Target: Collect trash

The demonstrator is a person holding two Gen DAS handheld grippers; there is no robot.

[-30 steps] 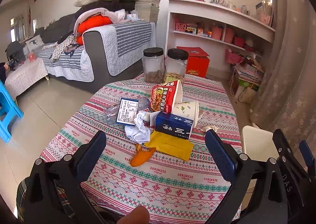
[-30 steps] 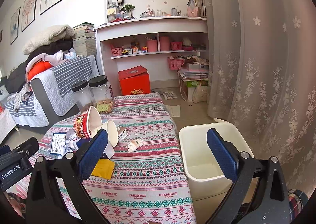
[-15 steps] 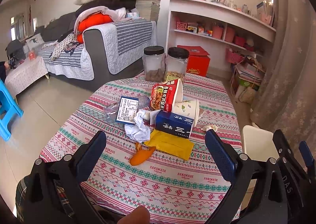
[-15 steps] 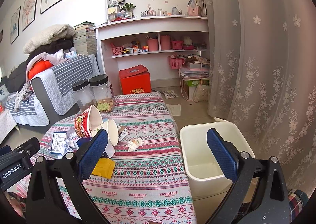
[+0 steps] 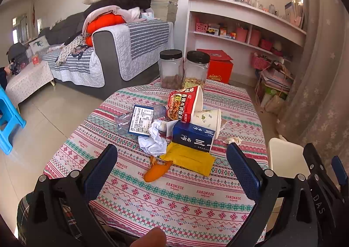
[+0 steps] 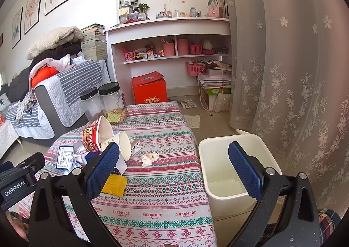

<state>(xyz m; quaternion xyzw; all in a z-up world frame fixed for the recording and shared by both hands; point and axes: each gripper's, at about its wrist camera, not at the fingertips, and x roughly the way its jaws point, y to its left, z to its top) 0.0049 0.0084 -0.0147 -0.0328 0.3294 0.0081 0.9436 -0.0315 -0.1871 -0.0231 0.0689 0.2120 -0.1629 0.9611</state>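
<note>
A heap of trash lies mid-table: a red noodle cup [image 5: 185,103] on its side, a white paper cup [image 5: 206,118], a blue box [image 5: 192,136], a yellow packet [image 5: 188,158], crumpled white paper [image 5: 153,141], an orange peel [image 5: 156,171] and a labelled card [image 5: 141,119]. A small crumpled tissue [image 6: 149,158] lies apart toward the right. My left gripper [image 5: 171,167] hovers open above the near table edge, short of the heap. My right gripper [image 6: 173,166] is open too, nothing between its fingers, with the white bin [image 6: 234,167] just past its right finger.
Two black-lidded jars [image 5: 183,69] stand at the far end of the patterned tablecloth [image 5: 178,196]. The bin stands on the floor by the table's right side, beside a lace curtain [image 6: 294,72]. A sofa [image 5: 104,50], a shelf unit and a red box [image 6: 149,91] lie beyond.
Both views have shifted very slightly; the left gripper has crept a little closer to the heap. Both grippers stay open and no trash has moved.
</note>
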